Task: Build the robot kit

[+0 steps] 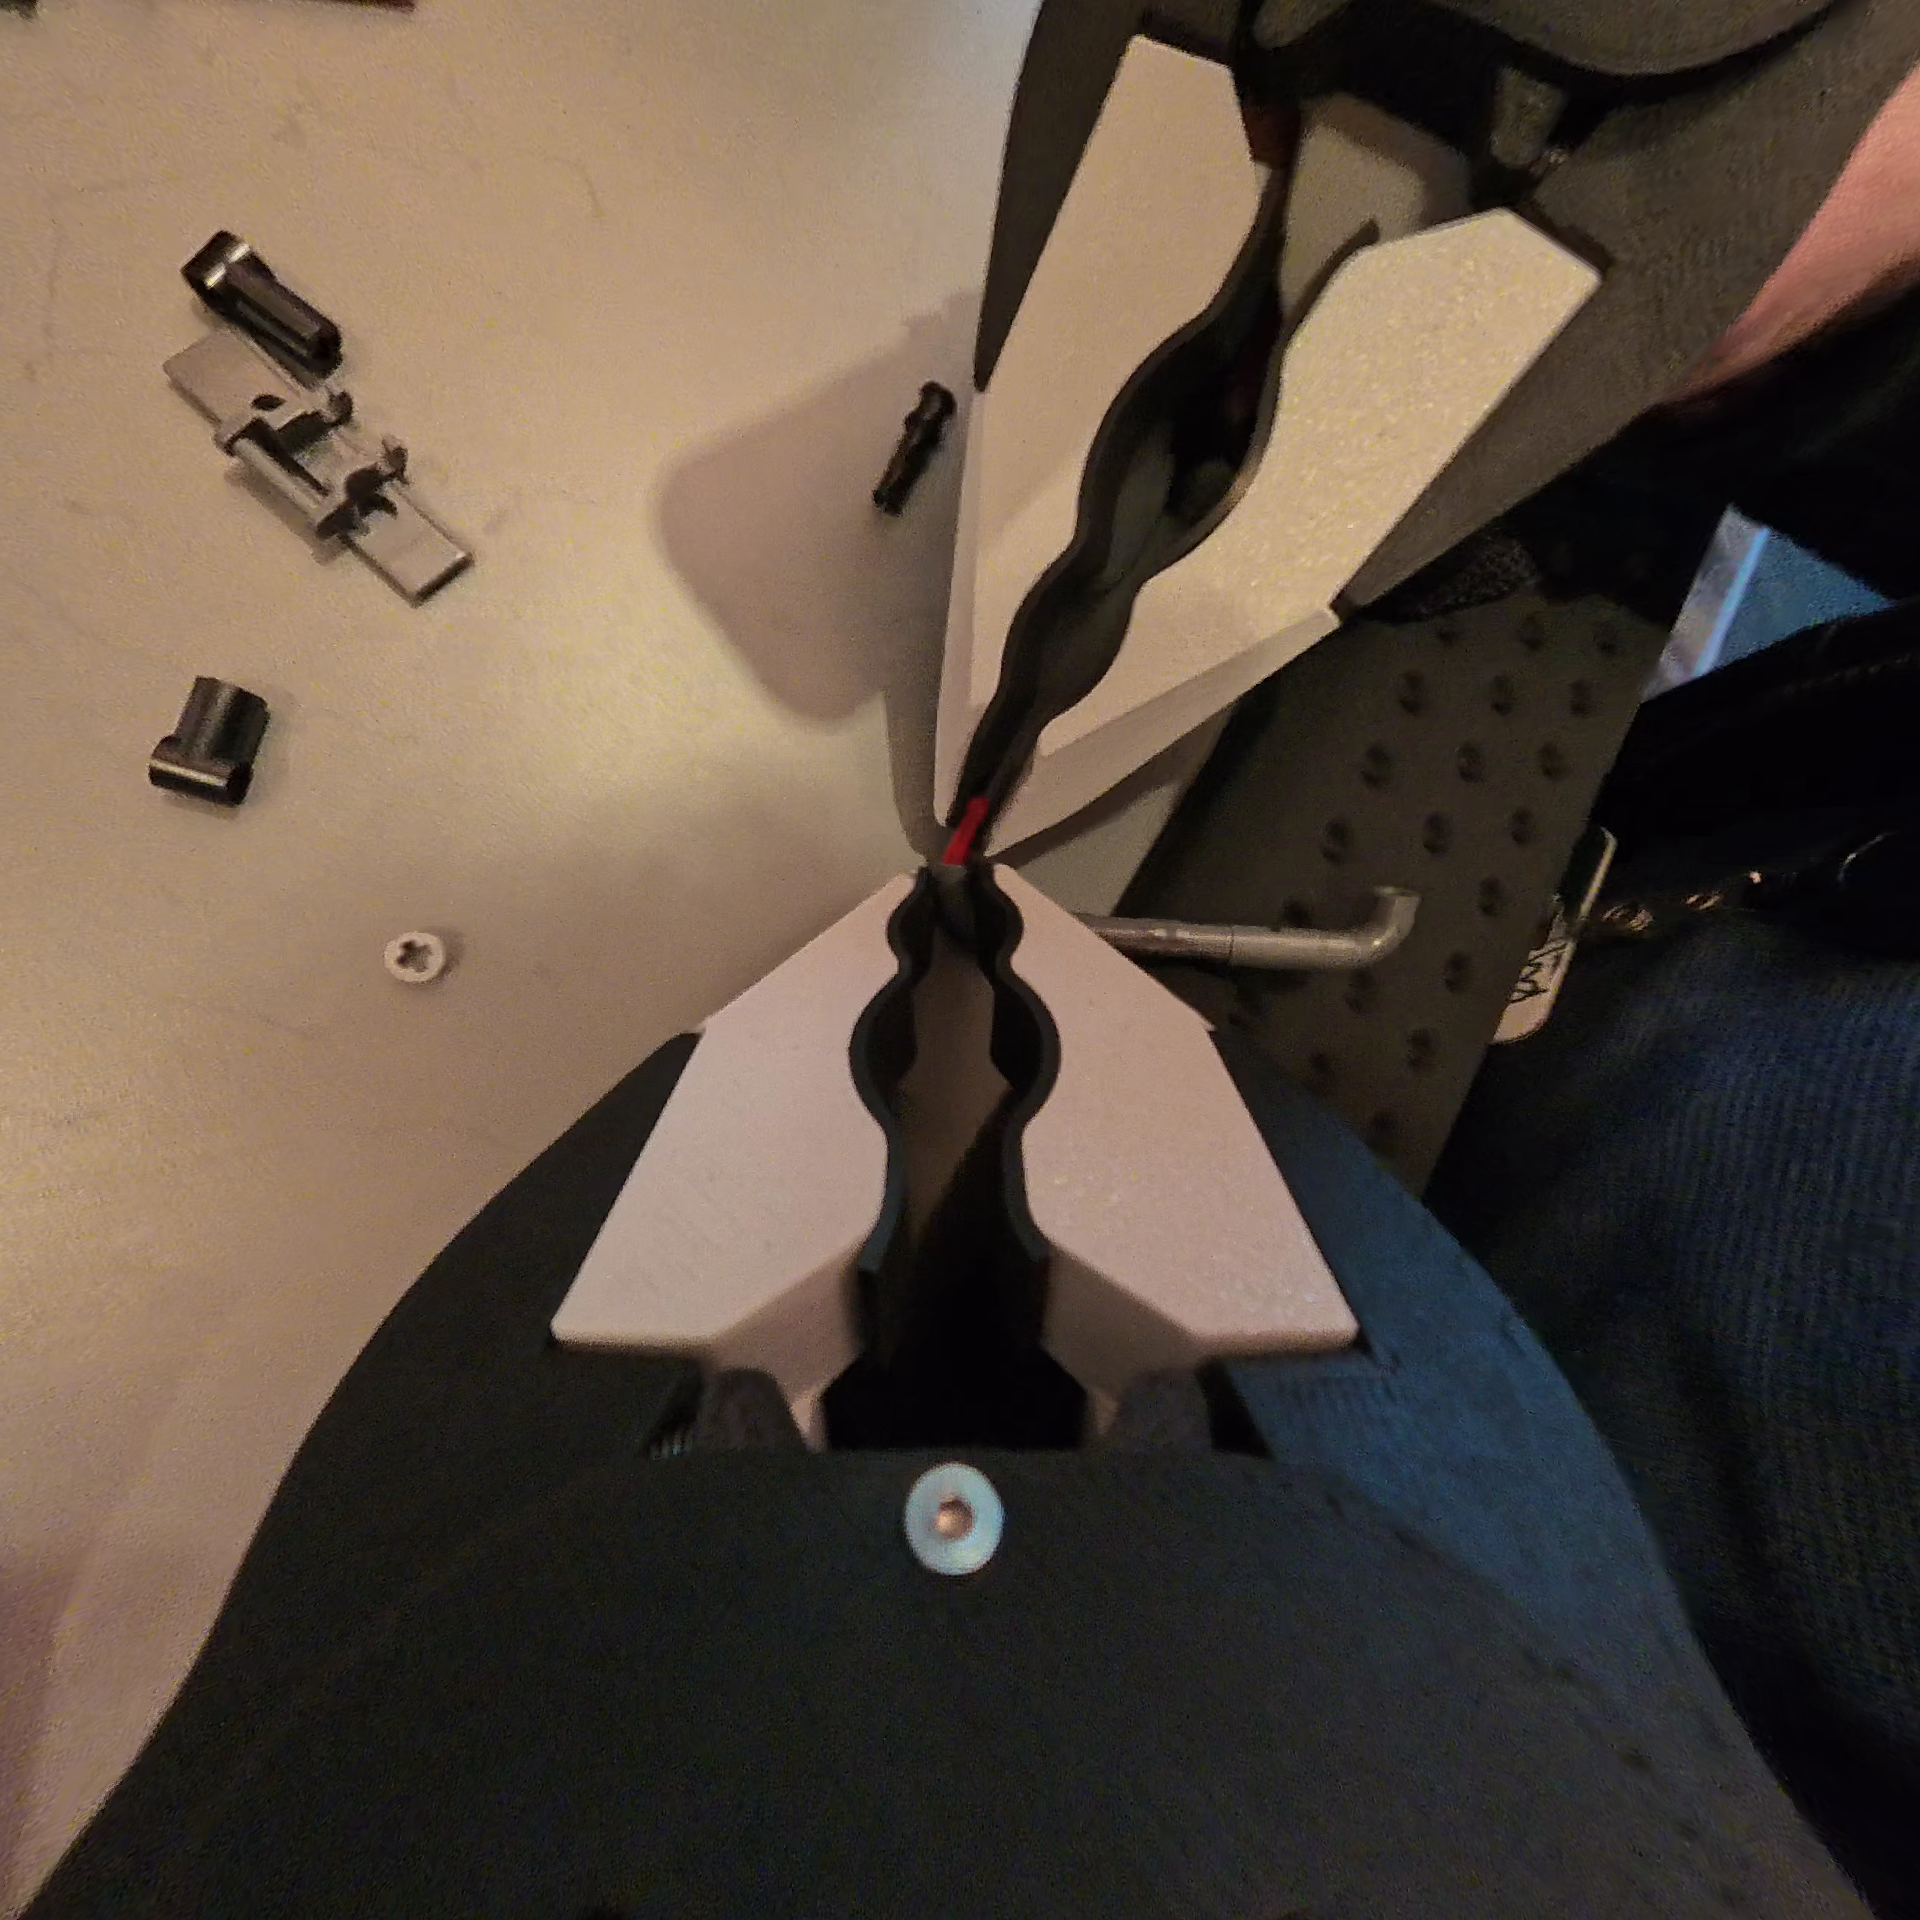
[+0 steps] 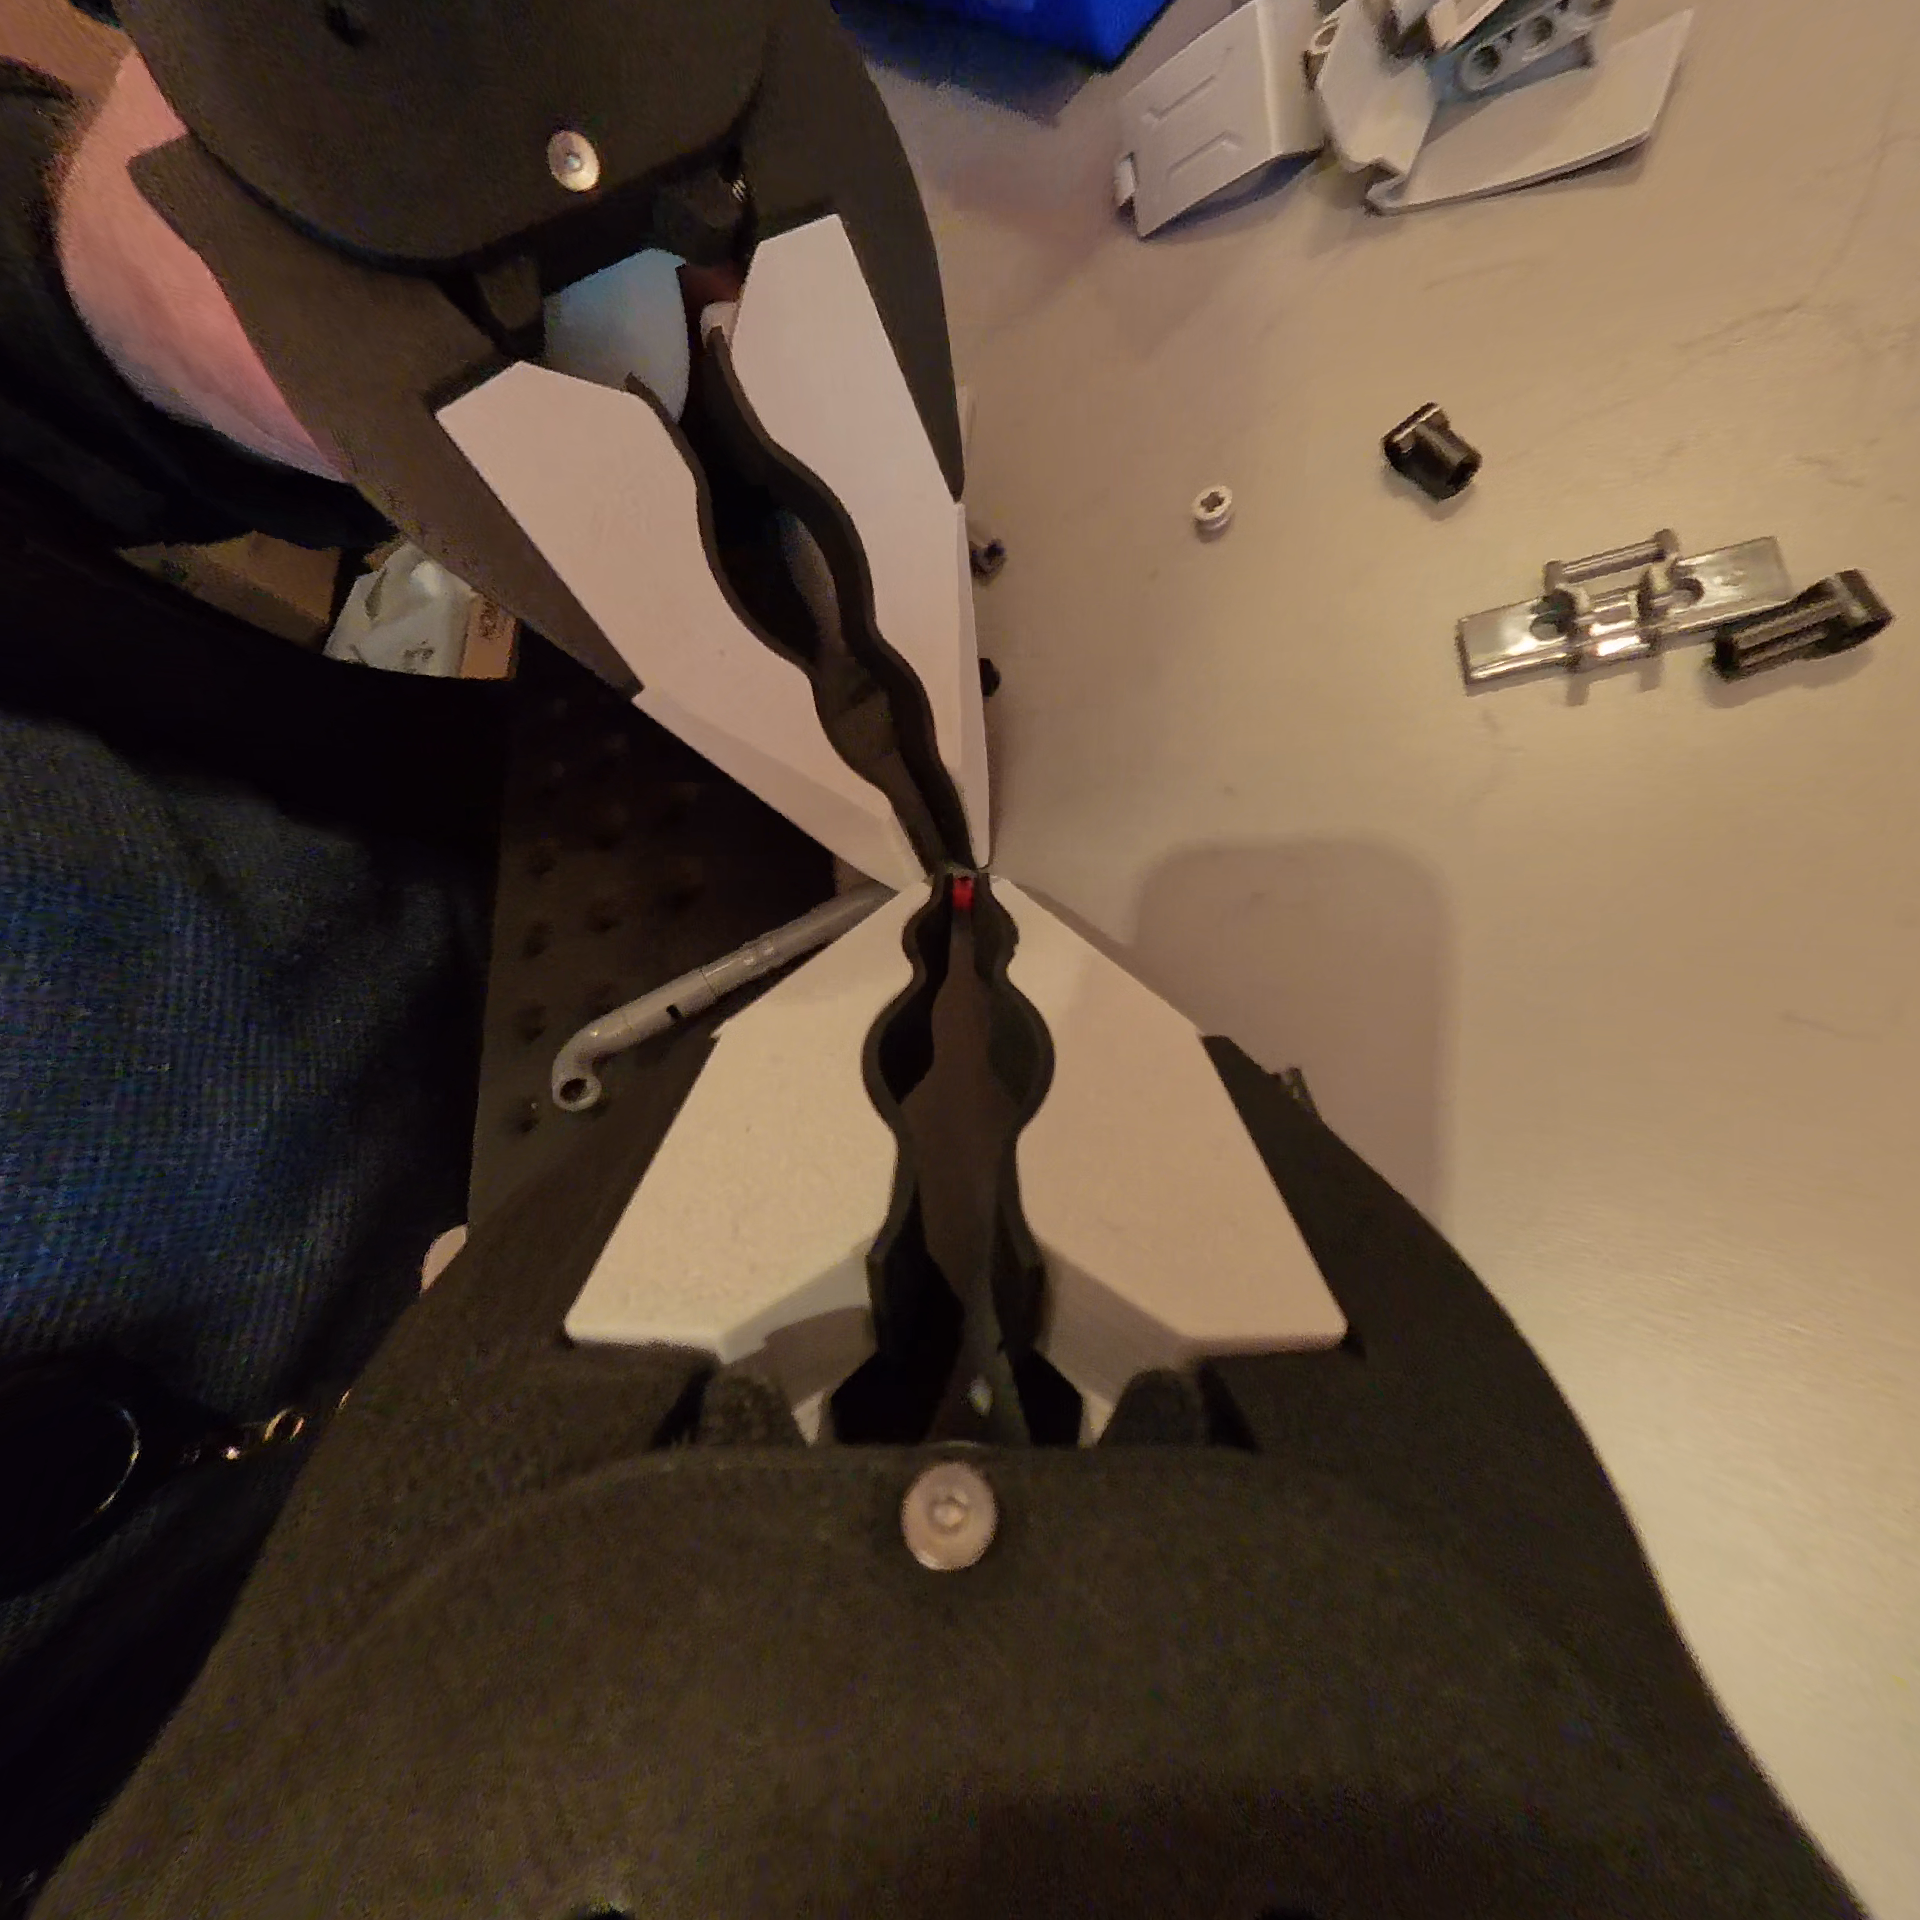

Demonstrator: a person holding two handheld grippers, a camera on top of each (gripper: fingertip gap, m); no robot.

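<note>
Light: warm, yellowish, moderate; the table (image 1: 520, 156) is evenly lit.
Shadows: soft grey patches on the table beside the gripper tips, in both views.
Blur: slight smear on near fingers and frame edges.
Distortion: strong wide-angle bending toward the corners.
Dark zones: lower black housings lose detail.

No writing can be read on anything in either view.

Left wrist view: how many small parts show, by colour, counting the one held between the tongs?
Black: 3 (long connector, short connector, pin)
Grey: 2 (plate assembly, bent rod)
Whitish: 1 (round bush)
Red: 1 (red-tipped piece, held)
Total: 7
</note>
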